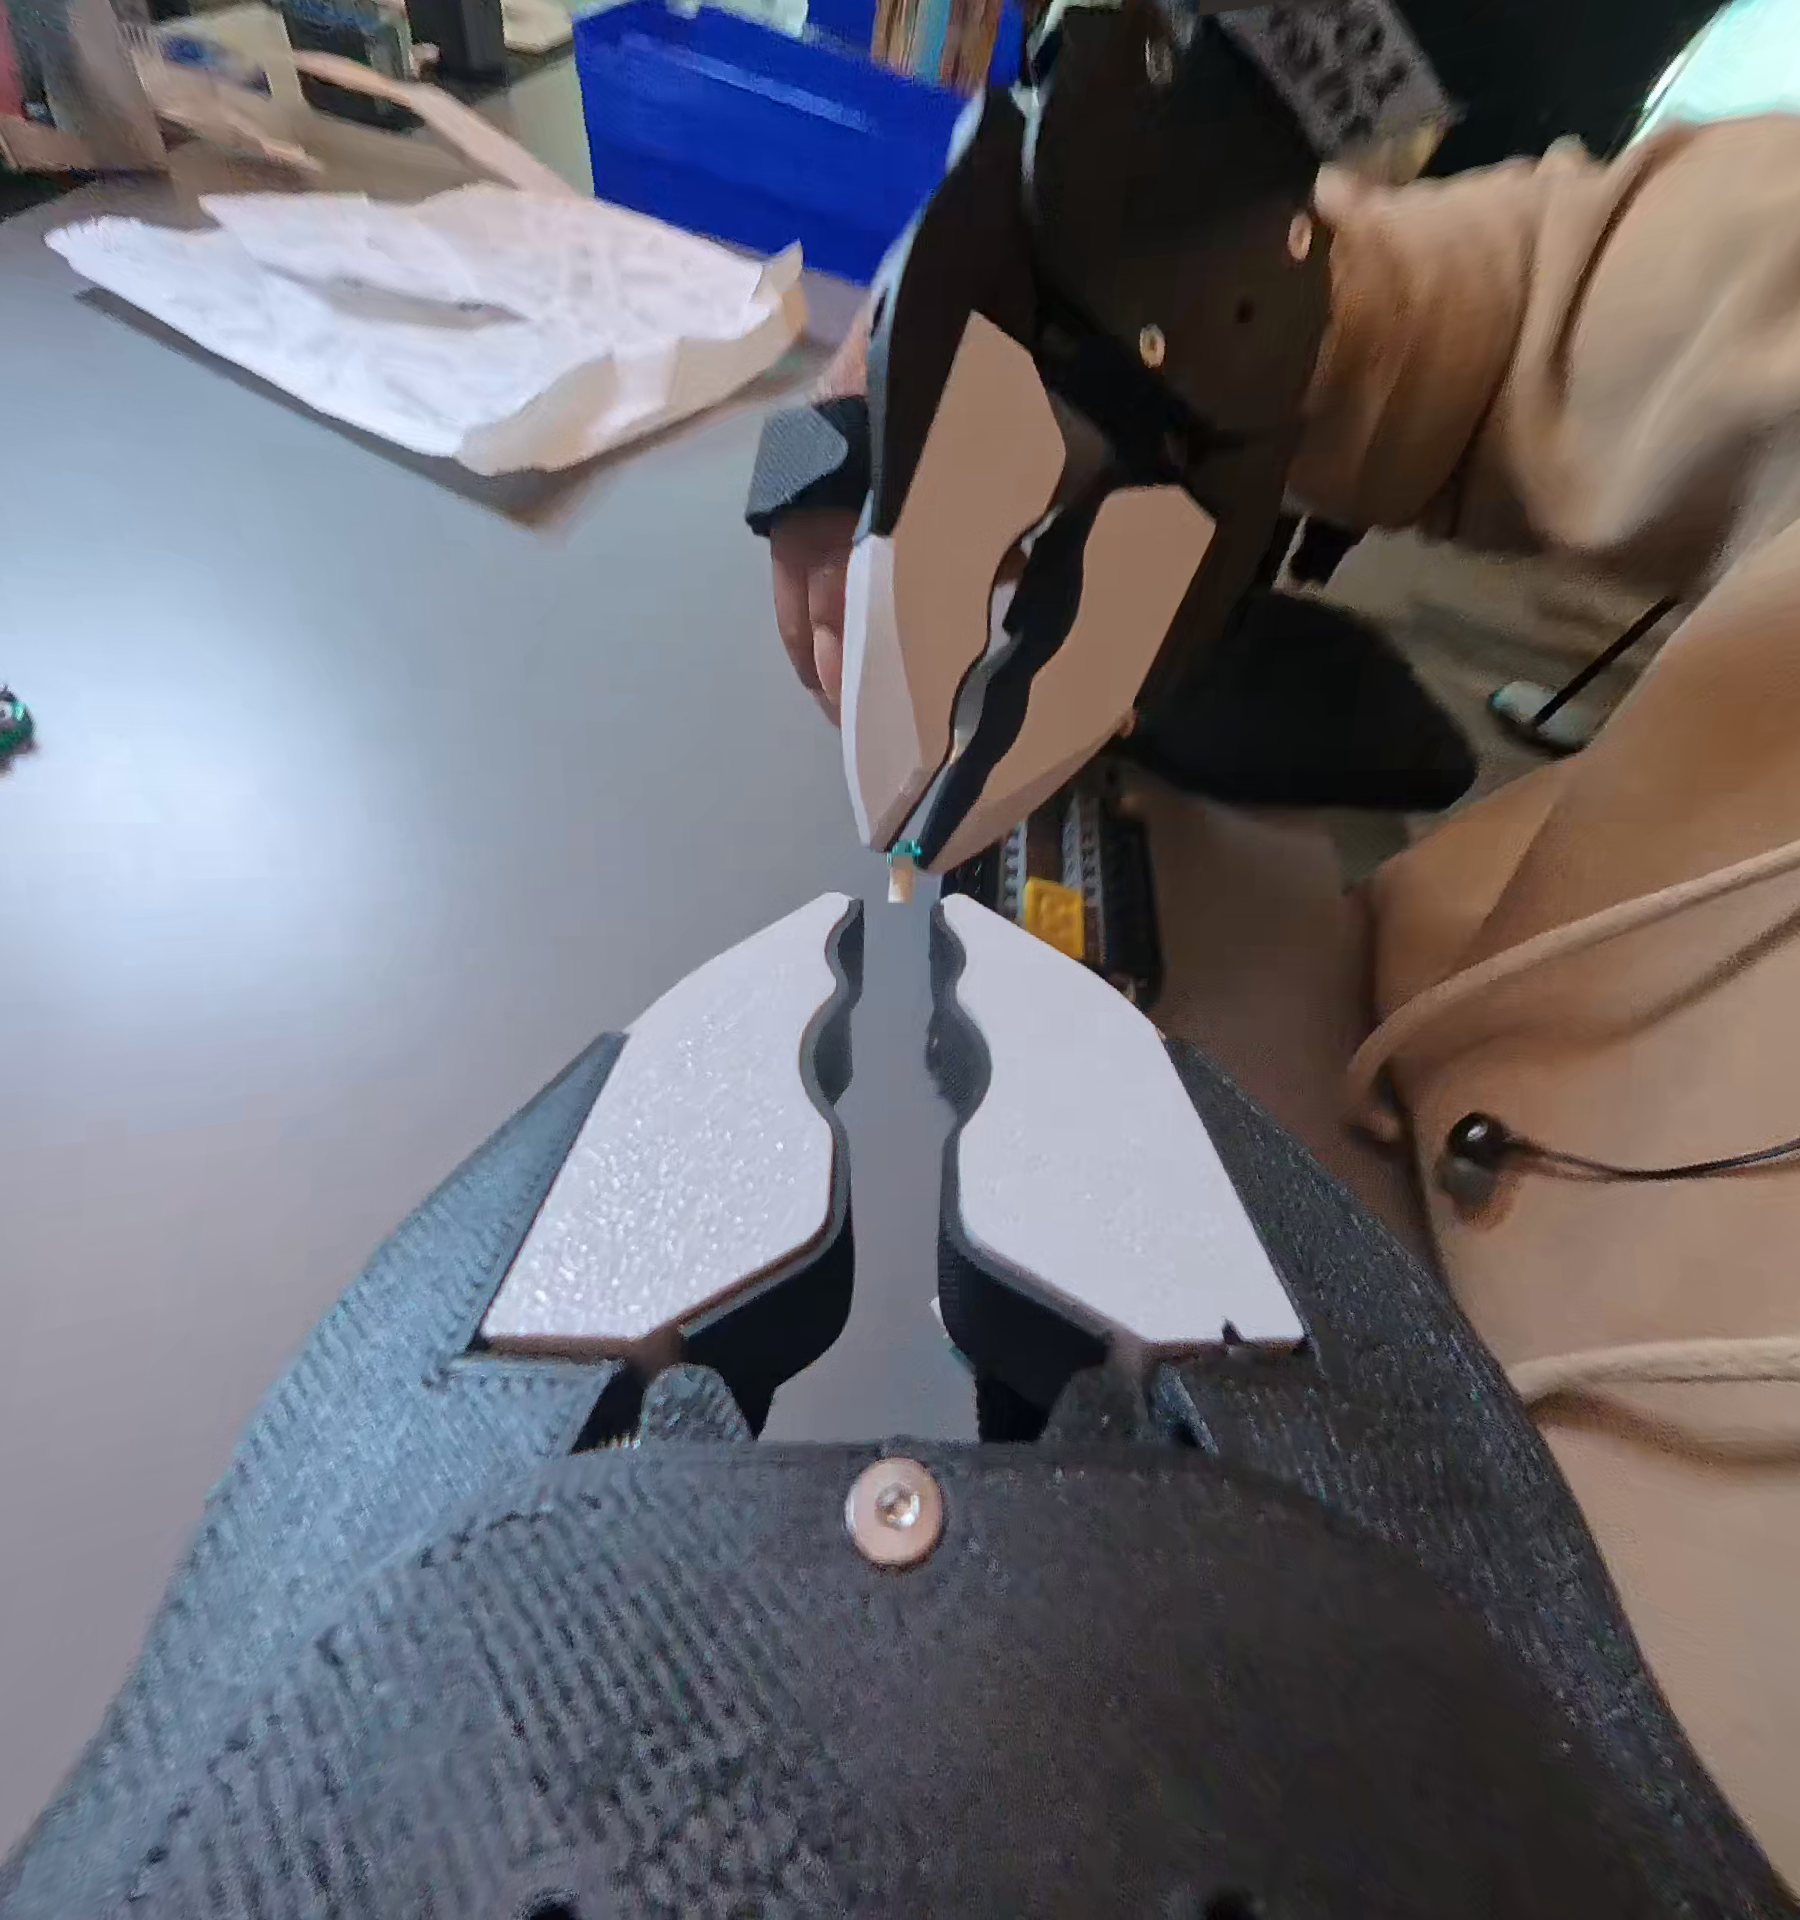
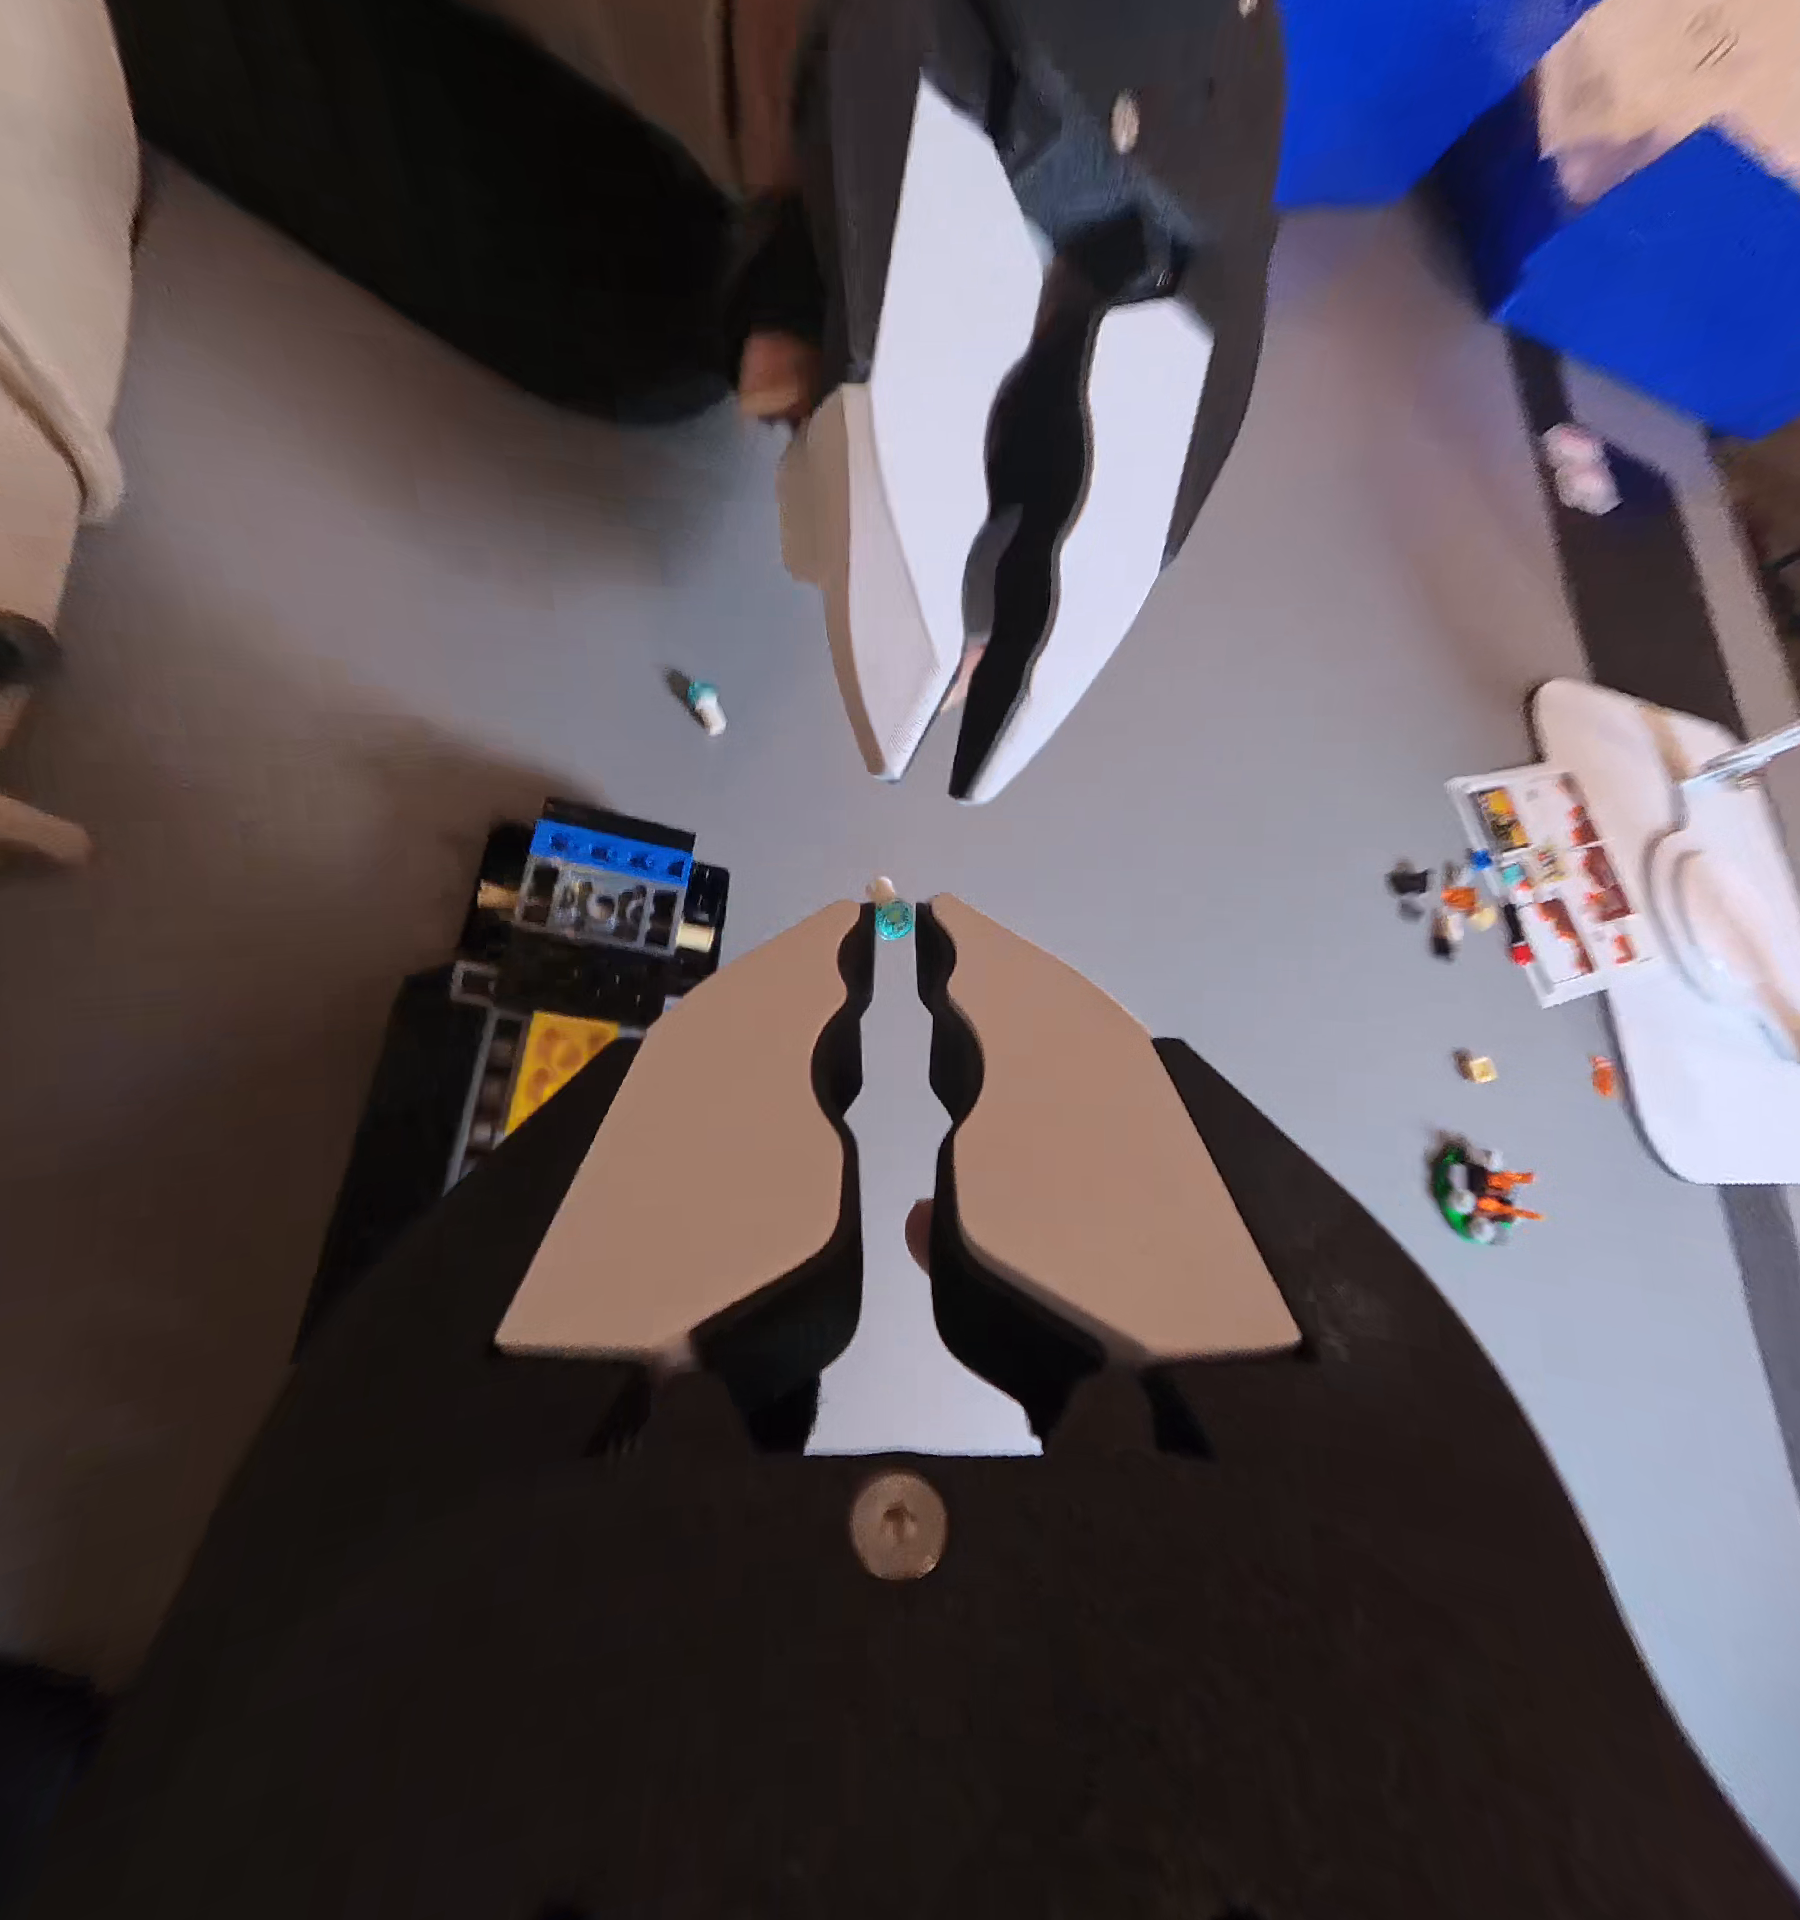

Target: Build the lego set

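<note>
Smooth matt grey bench [image 1: 304,935], crinkly white paper sheet [image 1: 439,312], rough grainy black printed-plastic tongs [image 1: 894,920] with pebbly white pads [image 1: 688,1164].

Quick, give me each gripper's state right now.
Left gripper: open, nothing between its fingers.
Right gripper: shut on a small teal-and-white brick piece at its fingertips.

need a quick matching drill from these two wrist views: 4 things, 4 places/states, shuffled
Things:
1. right gripper
2. left gripper
3. brick model
4. spare teal piece

States:
A. lies loose on the table
B. open, nothing between the fingers
C. shut on a small teal piece
D. black with blue and yellow, beside the right gripper

Pairs: 1-C, 2-B, 3-D, 4-A
</note>
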{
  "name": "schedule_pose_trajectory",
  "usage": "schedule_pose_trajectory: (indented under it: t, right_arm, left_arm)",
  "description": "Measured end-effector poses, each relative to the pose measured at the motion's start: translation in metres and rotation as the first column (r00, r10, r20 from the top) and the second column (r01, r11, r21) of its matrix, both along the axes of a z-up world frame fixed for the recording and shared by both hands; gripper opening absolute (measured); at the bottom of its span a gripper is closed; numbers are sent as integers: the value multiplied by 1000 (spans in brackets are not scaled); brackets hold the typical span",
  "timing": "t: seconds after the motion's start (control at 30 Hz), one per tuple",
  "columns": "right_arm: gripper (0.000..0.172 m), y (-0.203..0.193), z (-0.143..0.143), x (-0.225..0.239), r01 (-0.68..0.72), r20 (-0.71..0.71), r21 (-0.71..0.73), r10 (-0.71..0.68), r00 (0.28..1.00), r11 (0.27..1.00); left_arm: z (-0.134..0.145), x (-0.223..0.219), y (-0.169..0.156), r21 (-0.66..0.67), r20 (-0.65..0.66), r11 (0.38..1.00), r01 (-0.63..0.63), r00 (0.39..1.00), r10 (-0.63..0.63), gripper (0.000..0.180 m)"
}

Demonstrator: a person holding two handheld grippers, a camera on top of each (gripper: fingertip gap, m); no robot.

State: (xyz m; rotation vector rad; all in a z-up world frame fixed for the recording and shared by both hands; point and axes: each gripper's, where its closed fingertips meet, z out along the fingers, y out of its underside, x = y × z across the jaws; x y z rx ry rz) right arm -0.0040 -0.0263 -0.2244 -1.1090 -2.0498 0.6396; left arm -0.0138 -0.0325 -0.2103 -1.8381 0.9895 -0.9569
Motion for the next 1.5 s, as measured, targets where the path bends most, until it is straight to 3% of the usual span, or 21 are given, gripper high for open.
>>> schedule_pose_trajectory:
  t: [0.2,0.37,0.57,0.73,0.87,0.93,1.1,1.17,1.23,1.37,1.5]
  right_arm:
    - [7,20,-40,-6,-73,263,70,52,963,995]
    - [8,31,-55,-14,-128,416,47,98,904,991]
    - [9,37,-62,-14,-106,466,-32,109,878,994]
    - [21,38,-40,-8,-23,416,-92,59,908,996]
    - [41,17,-14,26,64,398,-157,4,917,985]
    - [59,-1,-18,51,103,438,-156,-25,898,982]
    - [80,-26,-45,84,132,494,-10,-110,863,991]
    - [83,-28,-52,83,116,518,19,-109,849,993]
    - [75,-29,-57,78,95,533,15,-88,842,995]
    - [73,-30,-56,75,30,589,-72,18,808,997]
    - [73,-32,-47,73,71,605,-390,197,771,918]
  left_arm:
    - [-44,-14,7,118,-289,993,-24,955,57,9]
    - [-49,-29,14,87,-268,993,-83,958,104,9]
    - [-52,-34,16,77,-237,992,-101,965,116,8]
    - [-51,-29,12,57,-206,995,-84,974,94,12]
    - [-39,-19,1,101,-162,995,-11,986,28,18]
    - [-35,-13,-7,138,-157,990,43,987,-21,21]
    - [-40,1,-29,119,-191,980,159,972,-134,36]
    - [-44,6,-34,112,-209,976,188,964,-162,41]
    - [-50,8,-38,114,-243,970,214,953,-181,46]
    - [-48,11,-47,206,-290,943,261,937,-196,50]
    - [-44,14,-52,370,-373,875,313,913,-169,51]
